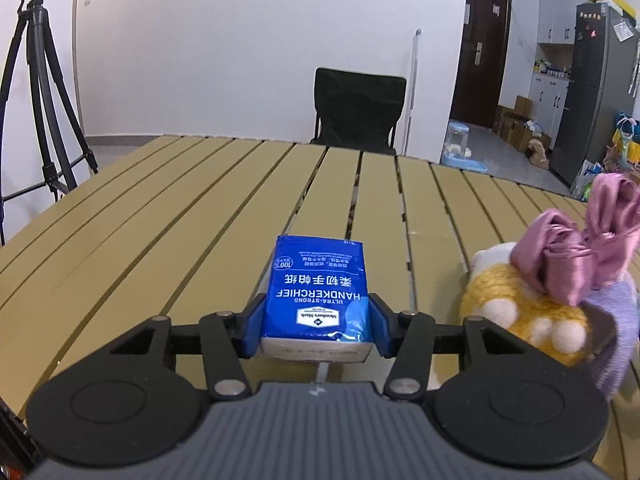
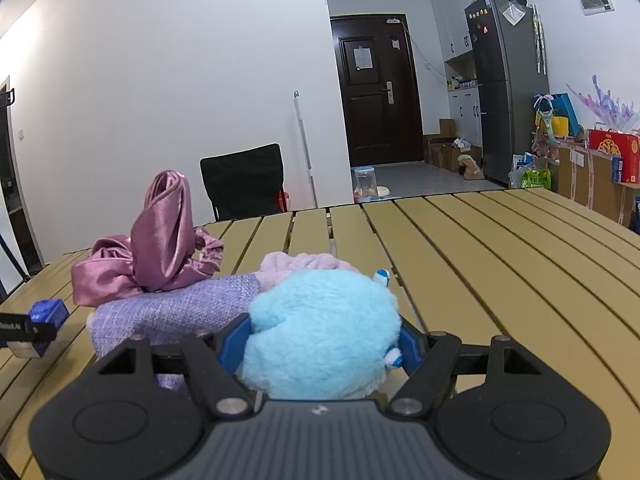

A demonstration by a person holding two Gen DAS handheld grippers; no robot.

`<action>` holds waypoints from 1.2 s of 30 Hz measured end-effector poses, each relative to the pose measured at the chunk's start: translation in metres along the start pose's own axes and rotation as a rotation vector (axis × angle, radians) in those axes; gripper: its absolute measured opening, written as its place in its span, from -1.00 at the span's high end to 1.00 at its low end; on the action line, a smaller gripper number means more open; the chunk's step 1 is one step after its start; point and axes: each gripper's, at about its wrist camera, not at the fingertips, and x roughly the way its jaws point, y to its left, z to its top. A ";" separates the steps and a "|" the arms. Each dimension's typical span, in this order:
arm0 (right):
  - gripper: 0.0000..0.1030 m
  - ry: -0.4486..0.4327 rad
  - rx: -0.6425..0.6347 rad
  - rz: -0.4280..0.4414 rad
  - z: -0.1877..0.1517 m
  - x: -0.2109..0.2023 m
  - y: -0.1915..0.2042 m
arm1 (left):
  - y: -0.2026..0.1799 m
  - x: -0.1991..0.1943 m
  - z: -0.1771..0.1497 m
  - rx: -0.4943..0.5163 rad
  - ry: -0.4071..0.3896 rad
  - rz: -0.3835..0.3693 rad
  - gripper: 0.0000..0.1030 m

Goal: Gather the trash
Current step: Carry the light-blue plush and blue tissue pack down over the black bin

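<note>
My left gripper [image 1: 316, 330] is shut on a blue handkerchief tissue pack [image 1: 318, 288], its blue pads [image 1: 252, 326] pressing both long sides just over the slatted tan table [image 1: 160, 220]. One of its fingertips [image 2: 46, 314] also shows at the left edge of the right wrist view. My right gripper [image 2: 320, 346] is shut on a fluffy light-blue plush [image 2: 320, 324]. That plush lies against a purple cloth [image 2: 180, 308] and a pink satin bow [image 2: 160, 248]. In the left wrist view the bow [image 1: 580, 248] sits to the right, above a yellow plush [image 1: 520, 312] with white spots.
A black chair [image 1: 358, 110] stands behind the table's far edge and a tripod [image 1: 40, 100] at its left. A dark door [image 2: 378, 92], a fridge [image 2: 506, 88], boxes and bags line the room to the right. Bare slats [image 2: 500, 260] stretch to the right of the plush.
</note>
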 end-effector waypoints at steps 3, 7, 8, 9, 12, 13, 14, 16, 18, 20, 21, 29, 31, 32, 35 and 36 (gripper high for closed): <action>-0.40 -0.011 0.004 -0.001 0.003 -0.009 -0.003 | -0.006 -0.015 -0.003 0.013 -0.022 -0.015 -0.03; -0.40 -0.025 0.004 0.005 0.005 -0.028 -0.008 | -0.011 -0.036 -0.007 0.025 -0.045 -0.028 -0.02; -0.40 -0.029 0.001 0.007 0.004 -0.033 -0.009 | -0.012 -0.043 -0.009 0.027 -0.052 -0.032 -0.02; -0.40 -0.031 -0.001 0.010 0.004 -0.037 -0.009 | -0.014 -0.049 -0.010 0.030 -0.059 -0.036 -0.02; -0.40 -0.038 -0.007 0.018 0.004 -0.049 -0.011 | -0.020 -0.067 -0.016 0.042 -0.078 -0.047 -0.02; -0.40 -0.040 -0.006 0.021 0.005 -0.053 -0.011 | -0.021 -0.072 -0.018 0.047 -0.083 -0.051 -0.02; -0.40 -0.045 -0.002 0.024 0.005 -0.057 -0.012 | -0.023 -0.078 -0.020 0.055 -0.090 -0.055 -0.02; -0.40 -0.054 0.011 0.030 0.007 -0.065 -0.015 | -0.027 -0.088 -0.025 0.066 -0.096 -0.065 -0.02; -0.40 -0.064 0.019 0.033 0.006 -0.074 -0.014 | -0.028 -0.097 -0.031 0.073 -0.094 -0.079 -0.02; -0.40 -0.070 0.007 0.033 0.004 -0.081 -0.011 | -0.028 -0.104 -0.038 0.083 -0.089 -0.086 -0.03; -0.40 -0.072 0.003 0.034 0.003 -0.085 -0.010 | -0.027 -0.107 -0.041 0.086 -0.086 -0.087 -0.02; -0.40 -0.045 0.010 0.048 -0.015 -0.113 -0.014 | -0.025 -0.131 -0.063 0.083 -0.062 -0.097 -0.02; -0.40 -0.035 0.005 0.059 -0.020 -0.121 -0.015 | -0.026 -0.138 -0.068 0.084 -0.057 -0.099 -0.02; -0.40 -0.031 0.000 0.061 -0.022 -0.124 -0.015 | -0.027 -0.142 -0.071 0.086 -0.055 -0.100 -0.02; -0.40 -0.013 -0.004 0.064 -0.031 -0.136 -0.017 | -0.028 -0.153 -0.079 0.088 -0.048 -0.102 -0.02; -0.40 -0.007 0.001 0.065 -0.033 -0.139 -0.019 | -0.028 -0.156 -0.082 0.088 -0.044 -0.104 -0.02</action>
